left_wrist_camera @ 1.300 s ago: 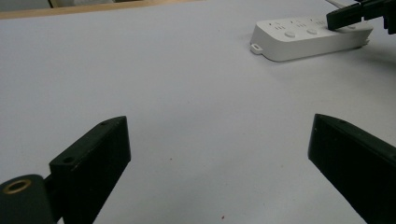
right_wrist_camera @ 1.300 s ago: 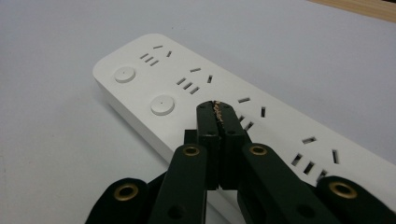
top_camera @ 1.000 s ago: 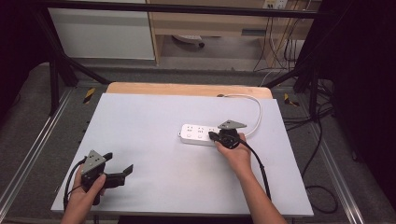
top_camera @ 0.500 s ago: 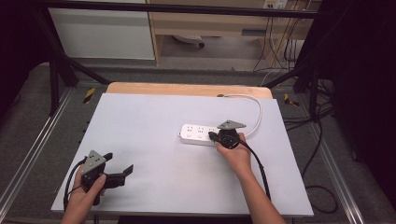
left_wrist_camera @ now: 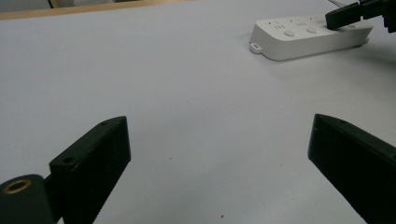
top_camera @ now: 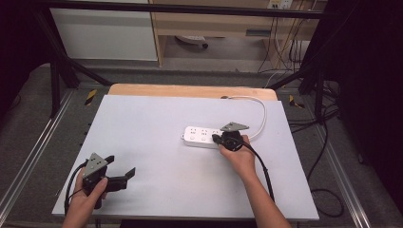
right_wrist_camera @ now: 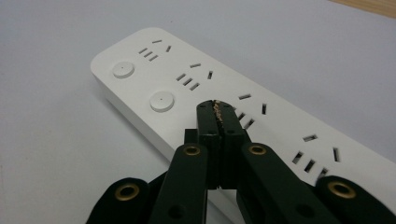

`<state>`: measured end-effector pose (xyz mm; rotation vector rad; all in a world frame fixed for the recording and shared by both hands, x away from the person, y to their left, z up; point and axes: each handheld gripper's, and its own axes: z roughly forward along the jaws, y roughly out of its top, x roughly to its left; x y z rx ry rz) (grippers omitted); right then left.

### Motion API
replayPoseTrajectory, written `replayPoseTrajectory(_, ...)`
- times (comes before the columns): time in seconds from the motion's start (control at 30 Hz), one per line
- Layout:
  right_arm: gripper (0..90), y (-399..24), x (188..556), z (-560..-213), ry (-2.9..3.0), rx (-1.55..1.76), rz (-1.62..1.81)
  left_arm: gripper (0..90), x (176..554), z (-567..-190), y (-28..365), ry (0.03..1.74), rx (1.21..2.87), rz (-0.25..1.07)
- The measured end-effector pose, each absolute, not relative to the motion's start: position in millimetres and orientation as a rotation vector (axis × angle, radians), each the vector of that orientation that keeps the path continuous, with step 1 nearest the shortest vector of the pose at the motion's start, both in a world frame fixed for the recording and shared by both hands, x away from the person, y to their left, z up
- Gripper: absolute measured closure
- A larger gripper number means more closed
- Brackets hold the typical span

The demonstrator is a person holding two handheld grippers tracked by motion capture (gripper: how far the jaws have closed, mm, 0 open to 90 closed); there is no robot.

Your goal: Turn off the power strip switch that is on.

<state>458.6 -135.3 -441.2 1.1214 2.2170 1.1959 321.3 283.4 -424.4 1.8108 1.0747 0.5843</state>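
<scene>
White power strip point(top_camera: 205, 137) flat on the pale grey table point(top_camera: 157, 118), right of centre, lying crosswise, white cable point(top_camera: 259, 110) curling off its right end toward the far wooden edge; in the right gripper view, round buttons point(right_wrist_camera: 162, 101) in a row beside the socket slots, two of them plain to see.

Right gripper point(top_camera: 221, 139) over the right half of the strip, jaws pressed fully together with nothing between, tips point(right_wrist_camera: 217, 108) down over the strip's top face beside a set of slots, just past the second button; whether touching the plastic or a hair above it, cannot tell; right hand point(top_camera: 241, 156) behind it, black cable trailing back along the forearm.

Left gripper point(top_camera: 119, 167) near the front left corner of the table, well apart from the strip, jaws spread wide, holding nothing; bare table between them in the left gripper view, strip point(left_wrist_camera: 310, 37) far off at upper right; left hand point(top_camera: 88, 197) wrapped round the body.
</scene>
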Motion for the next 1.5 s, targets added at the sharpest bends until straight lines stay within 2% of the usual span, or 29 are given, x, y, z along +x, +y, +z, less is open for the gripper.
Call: replayPoseTrajectory(1.5,90.0,-141.2,459.4,-436.9,2.193,1.181,1.234,5.6,322.8,-424.9,285.4,1.084,1.802,0.576)
